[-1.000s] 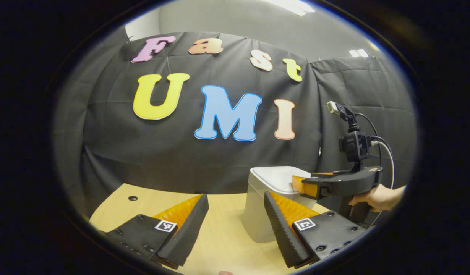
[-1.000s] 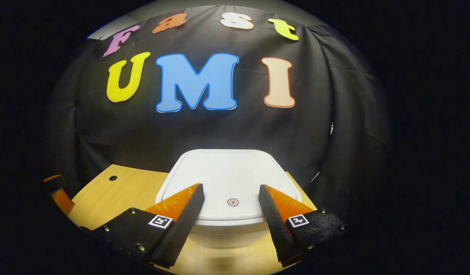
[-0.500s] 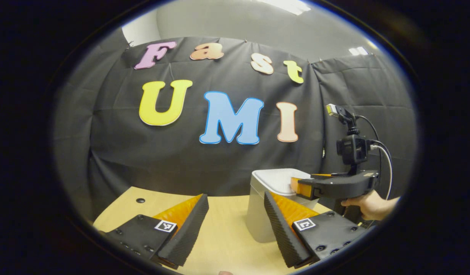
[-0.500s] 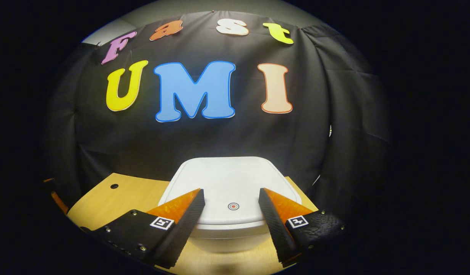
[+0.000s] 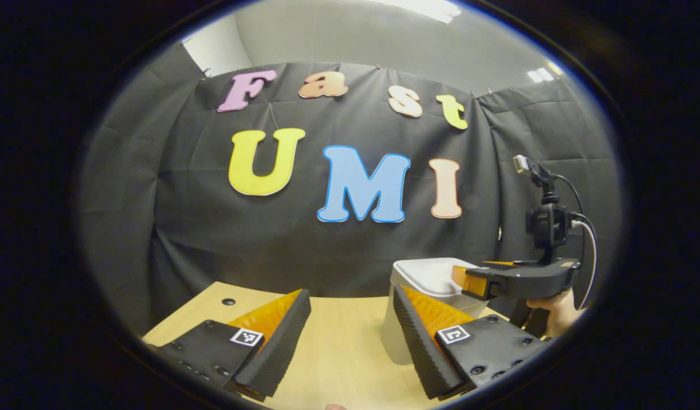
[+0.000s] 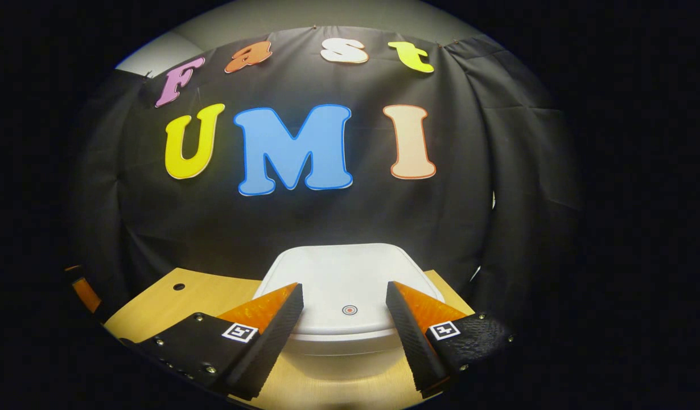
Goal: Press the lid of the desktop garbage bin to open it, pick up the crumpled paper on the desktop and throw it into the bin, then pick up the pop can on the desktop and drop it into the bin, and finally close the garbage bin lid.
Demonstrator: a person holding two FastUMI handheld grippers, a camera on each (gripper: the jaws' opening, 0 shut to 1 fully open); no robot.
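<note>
The right gripper, fingers apart, hovers directly over the closed lid of the bin at the table's far edge, nearer it than the likewise parted left gripper.

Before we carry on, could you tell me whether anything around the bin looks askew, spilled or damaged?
Nothing stands out. The bin stands upright on the desk with its lid shut and flat. The right gripper hangs open at the lid's front edge, and the left gripper is open beside the bin. No spill or damage shows.
</note>
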